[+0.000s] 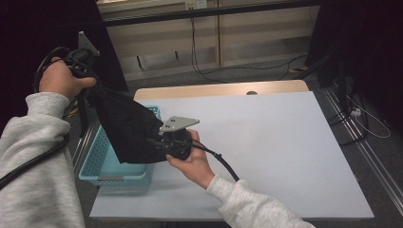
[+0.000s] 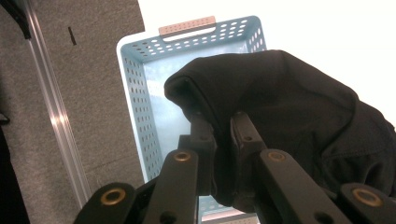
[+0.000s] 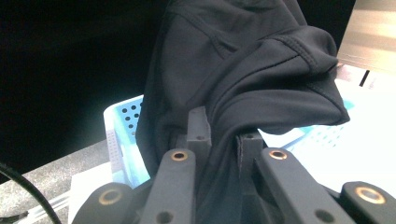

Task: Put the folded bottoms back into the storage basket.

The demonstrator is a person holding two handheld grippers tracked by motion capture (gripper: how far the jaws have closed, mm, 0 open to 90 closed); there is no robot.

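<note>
A black garment (image 1: 126,126) hangs stretched between my two grippers above a light blue perforated basket (image 1: 95,161) at the table's left edge. My left gripper (image 1: 88,80) is raised high at the left, shut on the garment's upper end. In the left gripper view the jaws pinch a fold of the black garment (image 2: 280,107) at the left gripper (image 2: 223,123), with the basket (image 2: 140,93) below. My right gripper (image 1: 159,142) is lower, near the basket's right rim, shut on the cloth. In the right gripper view the black garment (image 3: 243,65) is clamped in the right gripper (image 3: 224,135).
A white sheet (image 1: 266,142) covers the table, with a wooden strip (image 1: 218,89) along the far edge. Cables (image 1: 247,66) lie on the grey floor behind, and rails (image 1: 375,156) run along the right side. Dark curtains stand at both back corners.
</note>
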